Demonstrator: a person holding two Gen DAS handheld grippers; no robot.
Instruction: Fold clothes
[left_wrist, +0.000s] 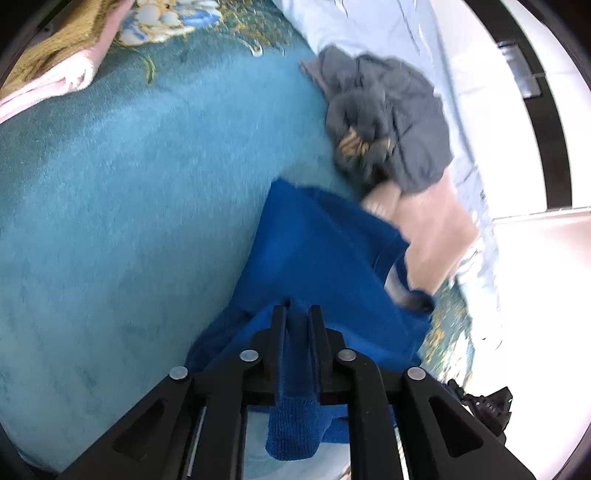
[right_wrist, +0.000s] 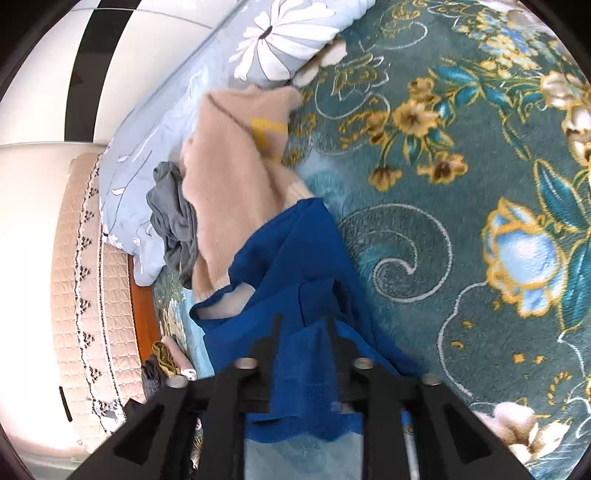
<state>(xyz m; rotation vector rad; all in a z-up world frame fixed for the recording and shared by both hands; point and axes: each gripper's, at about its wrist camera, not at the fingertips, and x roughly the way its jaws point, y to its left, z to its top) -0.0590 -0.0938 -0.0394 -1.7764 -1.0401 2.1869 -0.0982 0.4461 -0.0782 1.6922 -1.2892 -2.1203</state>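
Note:
A royal-blue knit garment (left_wrist: 325, 258) hangs over the teal blanket. My left gripper (left_wrist: 297, 314) is shut on one ribbed edge of it, and the cloth runs down between the fingers. In the right wrist view the same blue garment (right_wrist: 291, 258) spreads ahead, and my right gripper (right_wrist: 301, 325) is shut on another part of it. A beige fuzzy sweater (right_wrist: 229, 177) with a yellow mark lies beyond, partly under the blue cloth. A crumpled dark grey garment (left_wrist: 391, 114) lies beside the beige sweater (left_wrist: 432, 236).
A teal floral blanket (right_wrist: 443, 184) covers the bed. A pale blue daisy-print quilt (right_wrist: 280, 40) lies along the wall side. Folded pink and mustard cloth (left_wrist: 55, 55) sits far left. A quilted cream bed edge (right_wrist: 74, 277) and white wall bound the left.

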